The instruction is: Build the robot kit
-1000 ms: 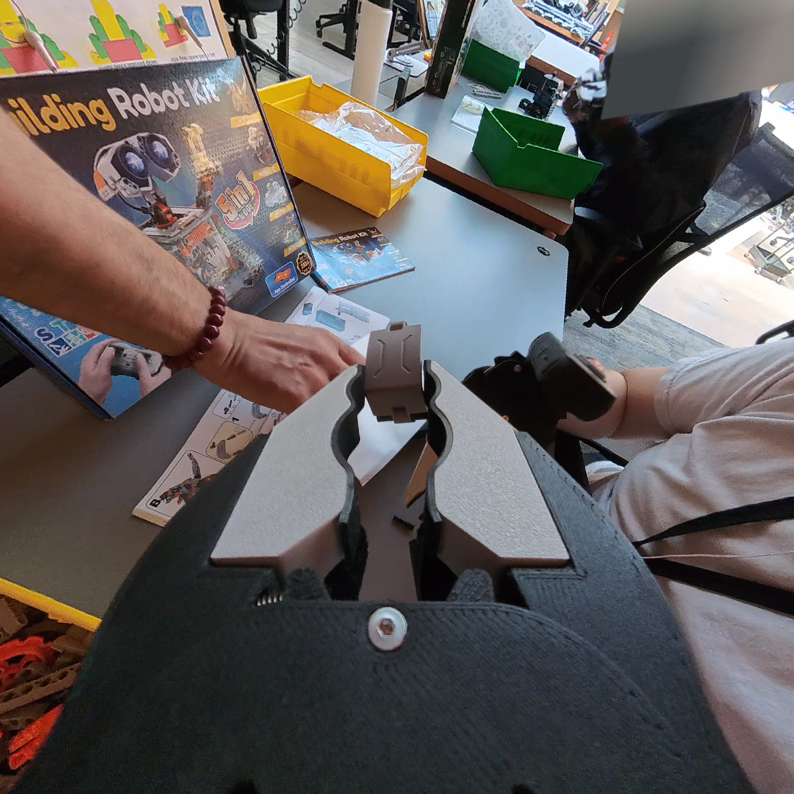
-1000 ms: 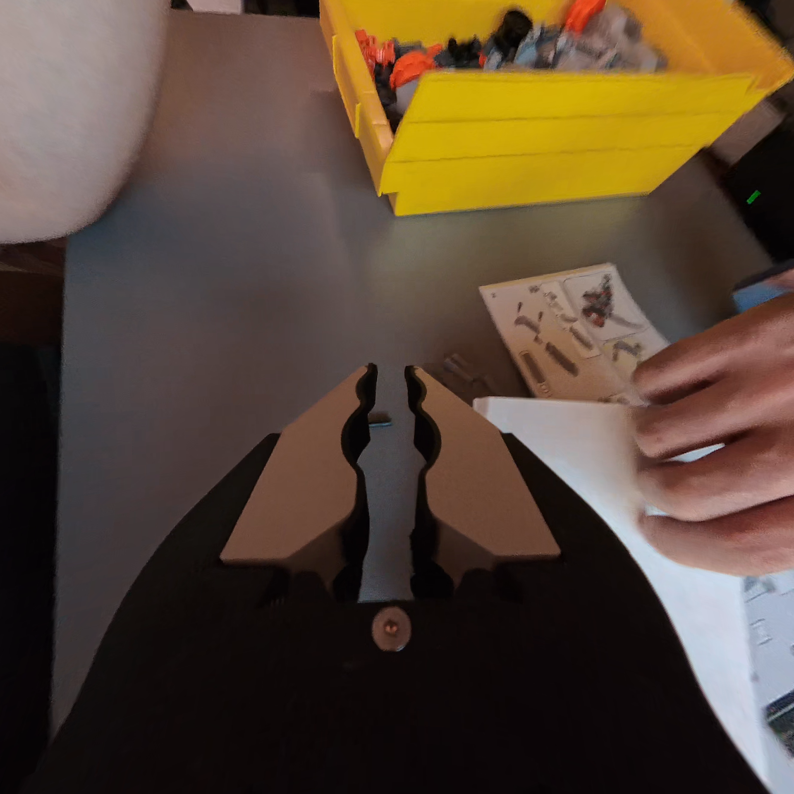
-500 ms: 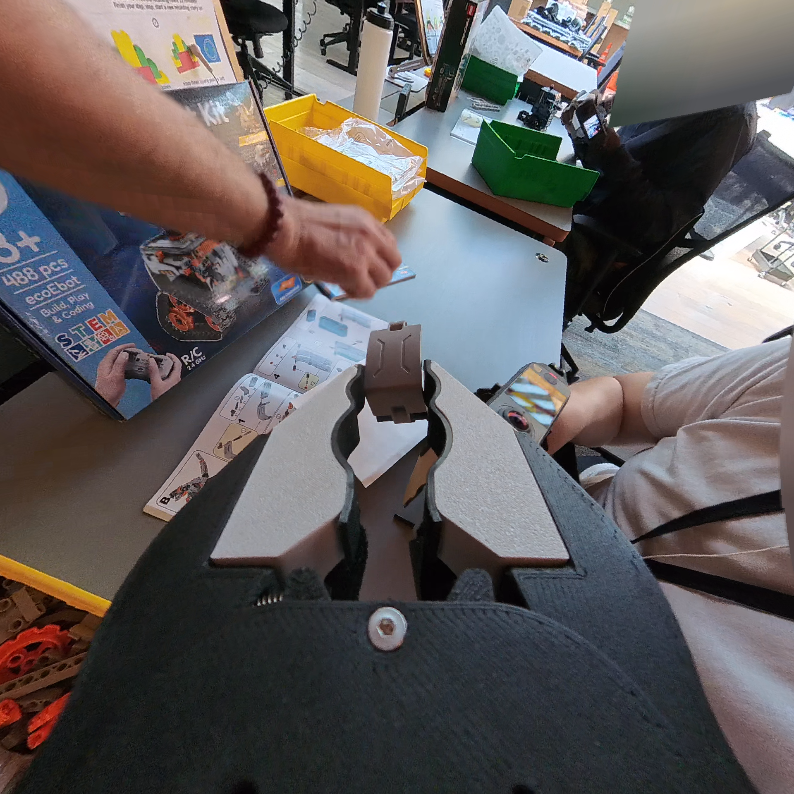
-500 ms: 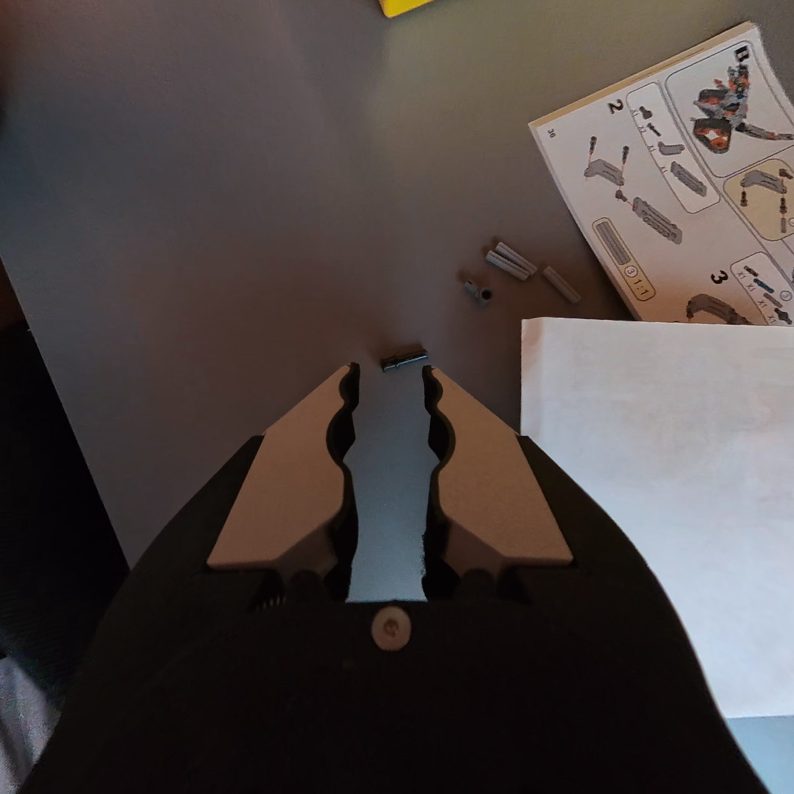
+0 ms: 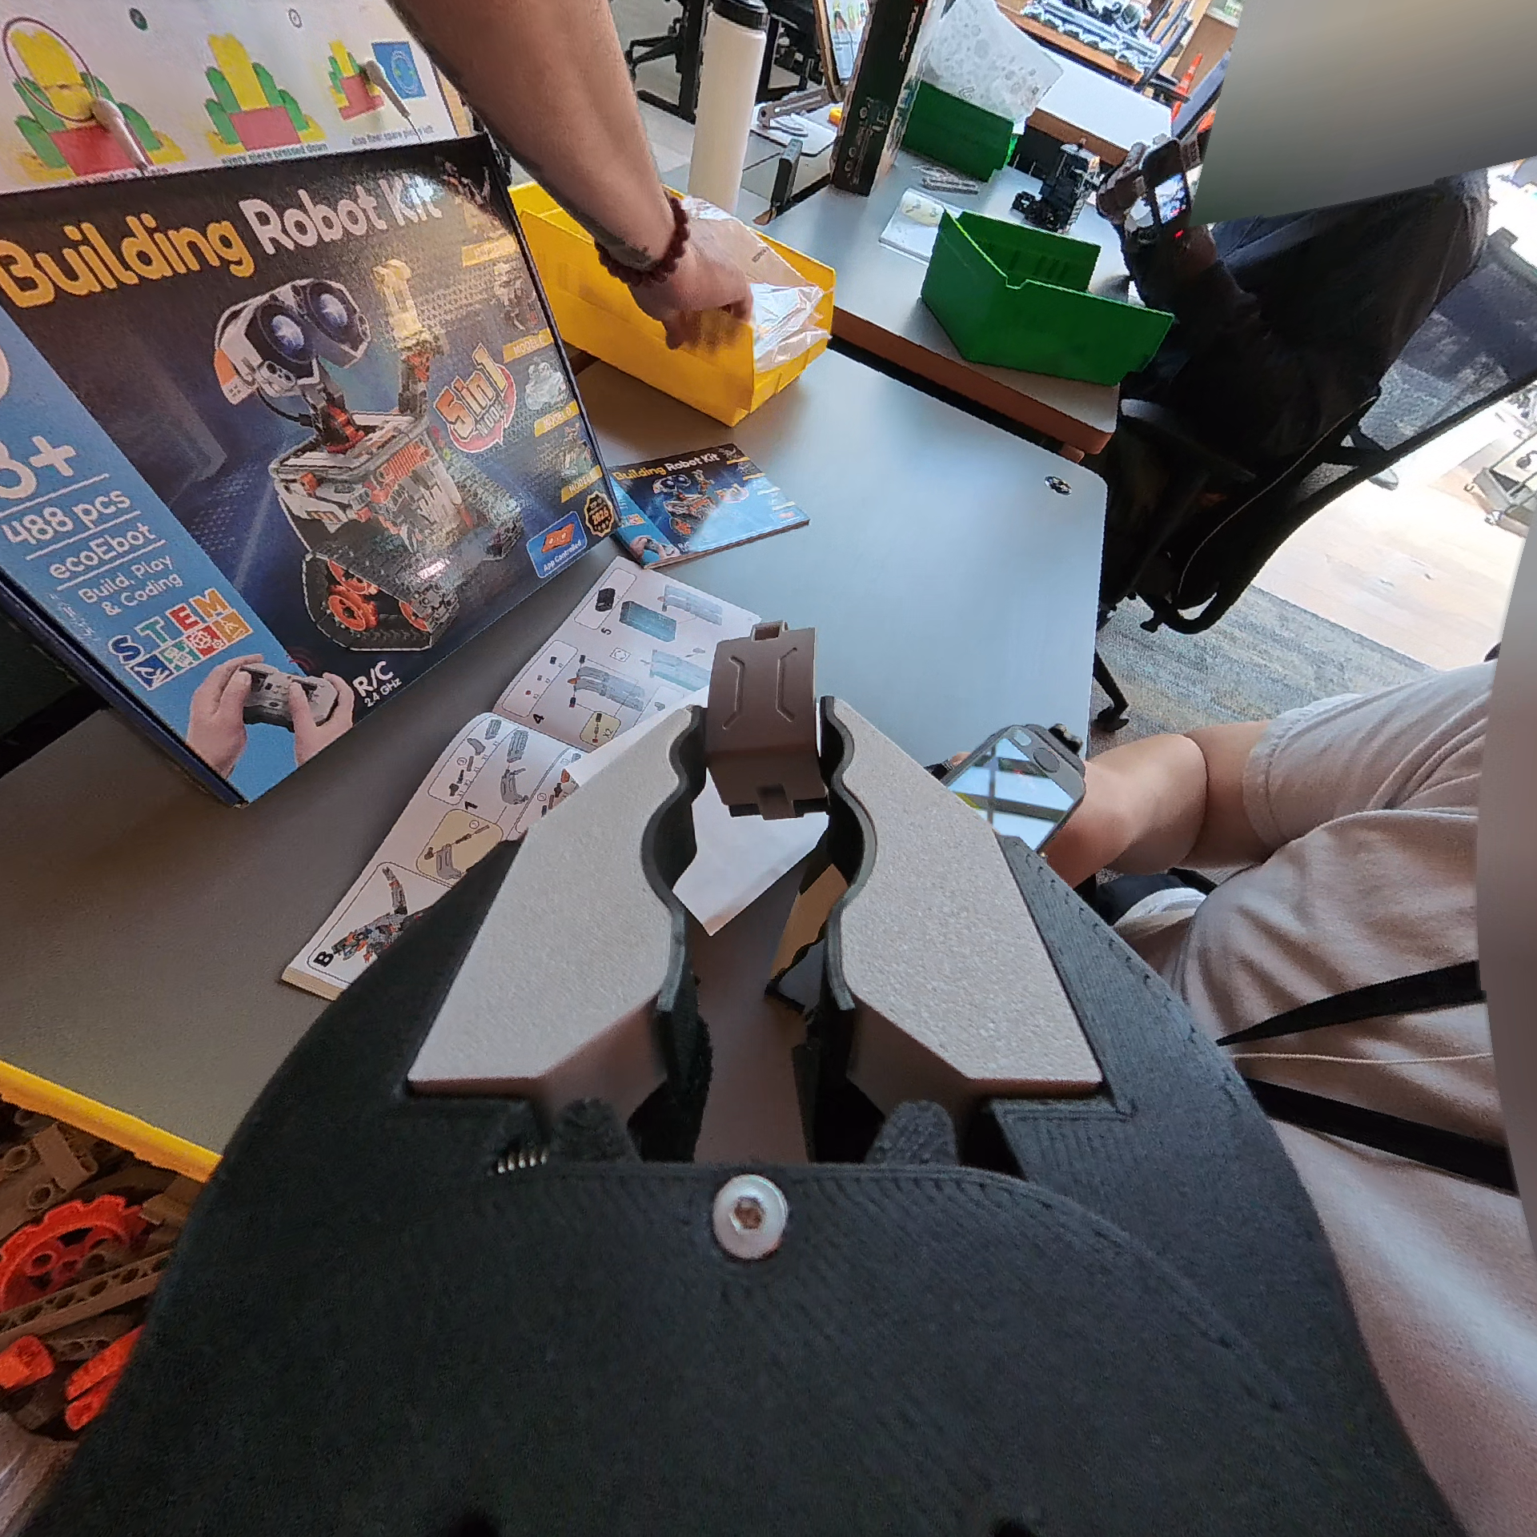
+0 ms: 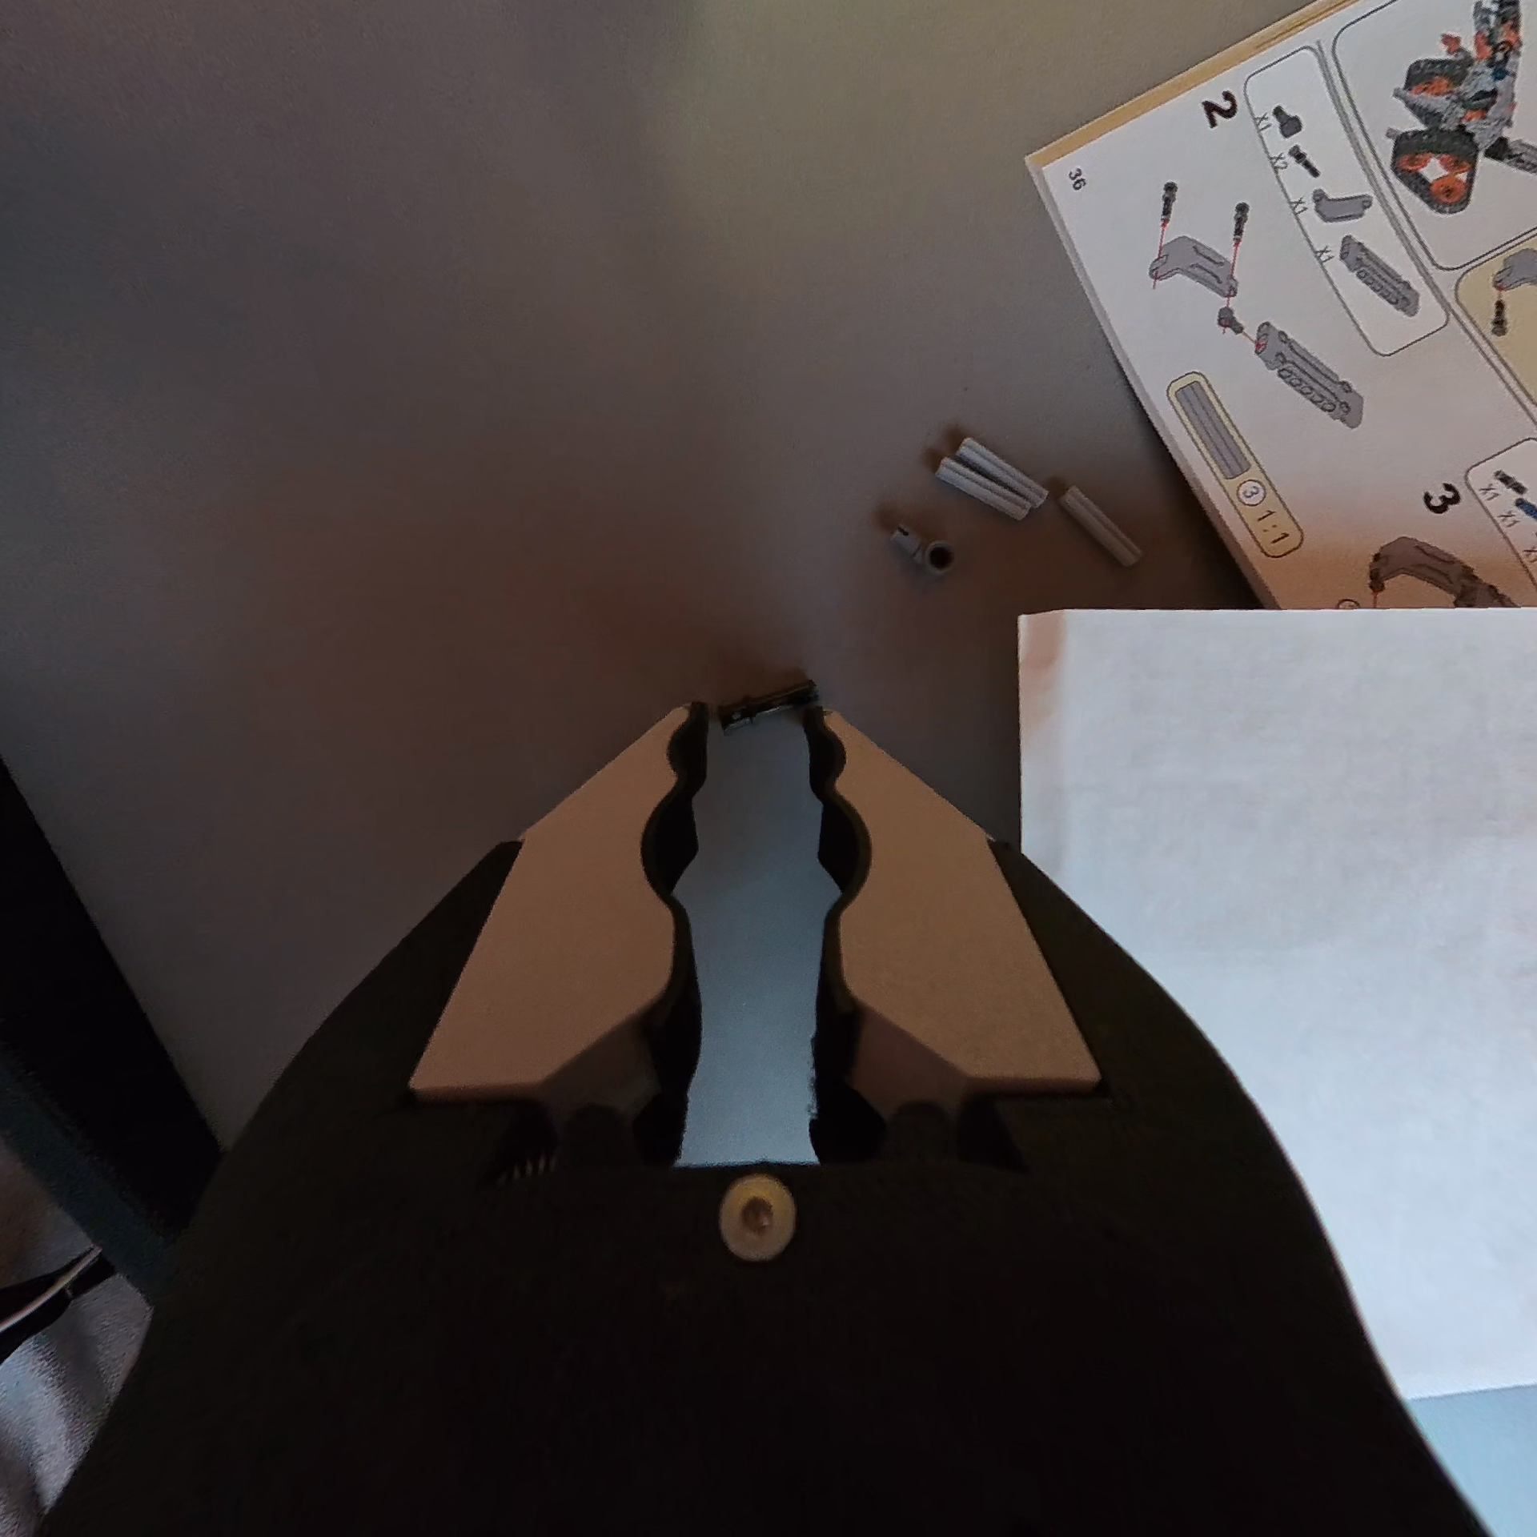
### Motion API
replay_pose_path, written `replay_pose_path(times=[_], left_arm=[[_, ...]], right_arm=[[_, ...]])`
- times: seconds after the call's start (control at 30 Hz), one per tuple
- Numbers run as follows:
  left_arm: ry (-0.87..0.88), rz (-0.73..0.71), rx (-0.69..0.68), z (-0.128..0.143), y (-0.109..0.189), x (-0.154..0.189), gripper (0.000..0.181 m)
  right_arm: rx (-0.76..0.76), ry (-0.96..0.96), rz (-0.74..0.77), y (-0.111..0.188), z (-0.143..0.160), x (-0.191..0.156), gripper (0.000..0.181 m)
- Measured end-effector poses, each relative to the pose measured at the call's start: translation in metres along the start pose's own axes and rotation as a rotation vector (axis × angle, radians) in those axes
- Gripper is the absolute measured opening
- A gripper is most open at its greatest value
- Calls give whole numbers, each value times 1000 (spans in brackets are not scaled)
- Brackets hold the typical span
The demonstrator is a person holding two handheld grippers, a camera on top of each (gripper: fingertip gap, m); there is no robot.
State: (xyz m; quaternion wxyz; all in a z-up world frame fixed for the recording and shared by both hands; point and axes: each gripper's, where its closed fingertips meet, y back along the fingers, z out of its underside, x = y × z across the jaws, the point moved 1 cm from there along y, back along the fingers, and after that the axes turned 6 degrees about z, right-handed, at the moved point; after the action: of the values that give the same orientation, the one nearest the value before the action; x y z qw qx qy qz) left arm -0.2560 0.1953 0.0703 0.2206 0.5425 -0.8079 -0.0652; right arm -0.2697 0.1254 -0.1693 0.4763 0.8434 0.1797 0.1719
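Observation:
My left gripper [image 5: 758,753] is shut on a brown plastic kit piece [image 5: 761,690] and holds it upright above the grey table [image 5: 915,532]. Below it lies an open instruction booklet [image 5: 516,765]. My right gripper [image 6: 753,724] is open and low over the table [image 6: 416,416]. A small black pin [image 6: 767,705] lies crosswise right at its fingertips. Three short grey axles [image 6: 990,478] and a small grey connector [image 6: 923,553] lie a little beyond, to the right.
A white sheet [image 6: 1289,915] and the booklet [image 6: 1297,291] lie to the right of the pin. A kit box [image 5: 249,466] stands at the left. A person's hand [image 5: 699,283] reaches into a yellow bin [image 5: 665,366]. A green bin [image 5: 1031,308] sits behind. A parts bin [image 5: 75,1247] is near left. About 4 cm separates my right fingertips from the small grey connector [image 6: 923,553].
The person's hand has left the booklet and moved back to the far yellow bin. My right gripper has come down close to the black pin. My left gripper has kept still with its piece.

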Motion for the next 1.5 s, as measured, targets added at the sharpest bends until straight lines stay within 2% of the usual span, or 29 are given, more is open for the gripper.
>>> replay_pose_path(times=[0.1, 0.27, 0.37, 0.5, 0.63, 0.7, 0.77, 0.8, 0.97, 1.03, 1.1, 1.17, 1.33, 1.5], left_arm=[[4, 2, 2, 0, 0, 0, 25], [19, -23, -43, 8, -2, -8, 25], [27, -60, -69, 13, -2, -15, 25], [31, -55, -76, 14, -4, -15, 25], [29, -54, -93, 17, -7, -12, 25], [22, -56, -99, 17, -8, -11, 25], [26, -56, -93, 17, -9, -9, 25], [31, -52, -94, 18, -9, -6, 25], [20, -93, -112, 28, -5, -1, 25], [18, -100, -99, 26, -4, 0, 25], [14, -97, -95, 24, -4, 3, 25], [-3, -98, -104, 22, -5, 5, 25], [-33, -88, -115, 18, -9, 8, 25], [-9, -101, -203, 32, -19, -6, 25]], right_arm=[[14, 27, -19, 0, -1, -3, 9], [66, 72, -121, 5, 3, -8, 9], [152, 142, -219, 15, 9, -14, 9], [201, 302, -248, 25, 27, -16, 9], [195, 383, -270, 28, 43, -20, 9], [205, 365, -262, 29, 44, -19, 10], [208, 309, -224, 29, 46, -15, 26], [212, 276, -211, 31, 47, -14, 27], [321, -11, -107, 36, 42, -9, 27], [313, -77, -76, 32, 45, -10, 27], [307, -52, -49, 28, 46, -13, 27], [303, -22, -57, 27, 45, -16, 8], [262, 71, -48, 26, 41, -8, 6], [403, 50, -210, 52, 10, -2, 6]])
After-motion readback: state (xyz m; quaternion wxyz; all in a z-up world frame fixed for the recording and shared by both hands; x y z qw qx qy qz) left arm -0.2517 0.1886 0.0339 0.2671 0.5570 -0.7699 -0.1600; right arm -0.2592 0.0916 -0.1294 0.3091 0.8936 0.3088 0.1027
